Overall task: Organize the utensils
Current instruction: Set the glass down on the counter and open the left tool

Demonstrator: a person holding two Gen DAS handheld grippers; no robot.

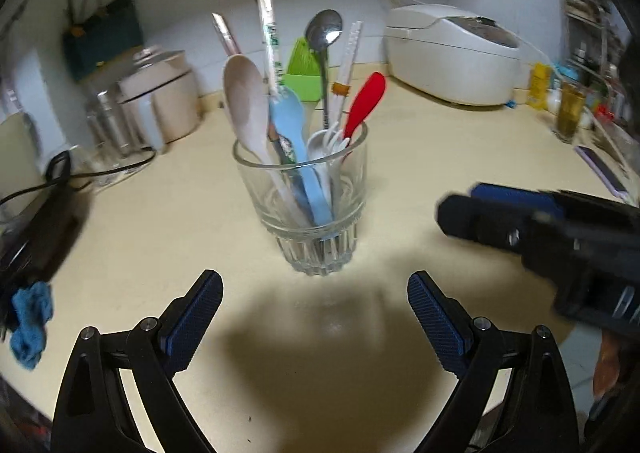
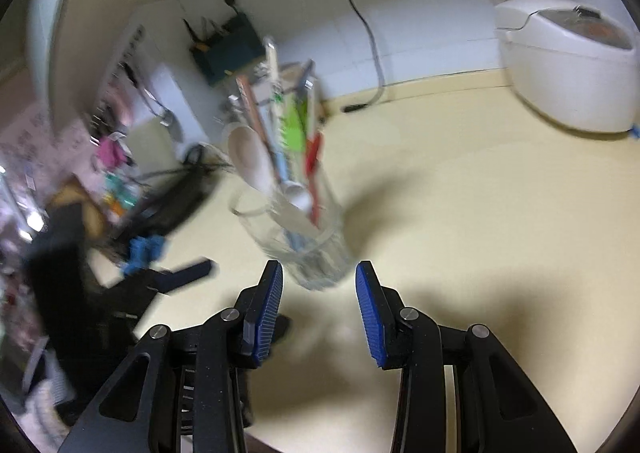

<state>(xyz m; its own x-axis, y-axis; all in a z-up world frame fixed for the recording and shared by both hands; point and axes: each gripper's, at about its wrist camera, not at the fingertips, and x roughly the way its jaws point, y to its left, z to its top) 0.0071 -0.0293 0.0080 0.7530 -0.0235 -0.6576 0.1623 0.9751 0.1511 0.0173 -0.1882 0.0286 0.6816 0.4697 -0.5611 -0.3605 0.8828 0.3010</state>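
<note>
Your glass [image 1: 304,205] stands upright on the cream counter [image 1: 420,141], holding the utensils: a pale wooden spoon [image 1: 246,101], a blue spork [image 1: 292,125], a metal spoon [image 1: 324,33], a red-handled piece [image 1: 364,101] and wrapped chopsticks [image 1: 268,37]. Your left gripper [image 1: 316,305] sits just short of it, jaws wide apart and empty. Your right gripper [image 2: 319,281] has its jaws apart, nothing clamped, the glass's base just ahead of its tips. A white rice cooker [image 1: 452,53] sits behind.

No text is readable anywhere; the green print on the wrapped chopsticks [image 1: 271,41] is too blurred.
</note>
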